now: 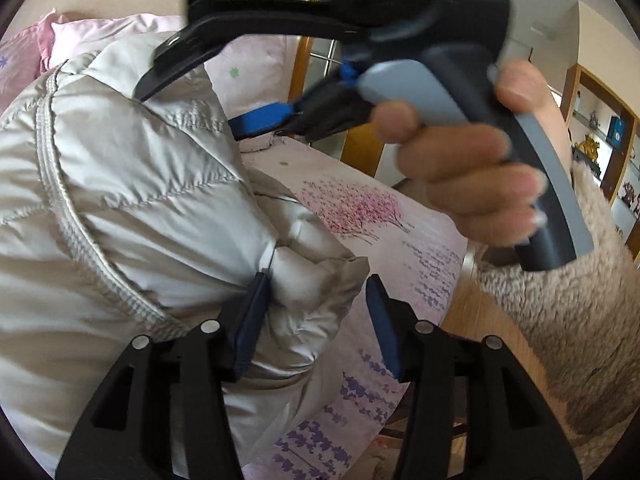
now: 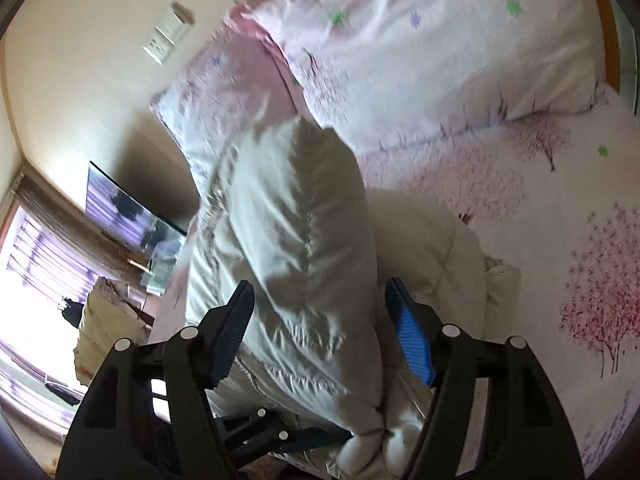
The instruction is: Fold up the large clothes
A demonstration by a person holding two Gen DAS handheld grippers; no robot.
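The padded jacket (image 1: pixel 120 184) is lifted in a bulky heap over the bed (image 1: pixel 420 236), its pale quilted cloth filling the left of the left wrist view and rising between the fingers in the right wrist view, with the pink flowered sheet below it. The left gripper (image 1: pixel 316 316) has a puffy fold of the jacket between its jaws; the left pad touches the cloth, but the right pad stands clear of it with sheet showing in the gap, so this reads as a loose, half-open hold and not a firm pinch. The right gripper (image 2: pixel 320 332) straddles a thick ridge of jacket; its left pad lies against the cloth, its right pad shows bare blue ribbing just beside the fold, so whether it truly clamps I cannot tell. The main risk, as I judge it, is slippage: the shell looks slick and springy, and a fold that thick could slide out of either hold, letting the jacket slump and lose its fold line. A second risk is a clash, since the right gripper and the person's hand (image 1: pixel 472 168) crowd just above the left one. The jacket also hangs near the bed's edge and could spill to the floor (image 1: pixel 476 312). No containers are in view, so nothing is held in any.
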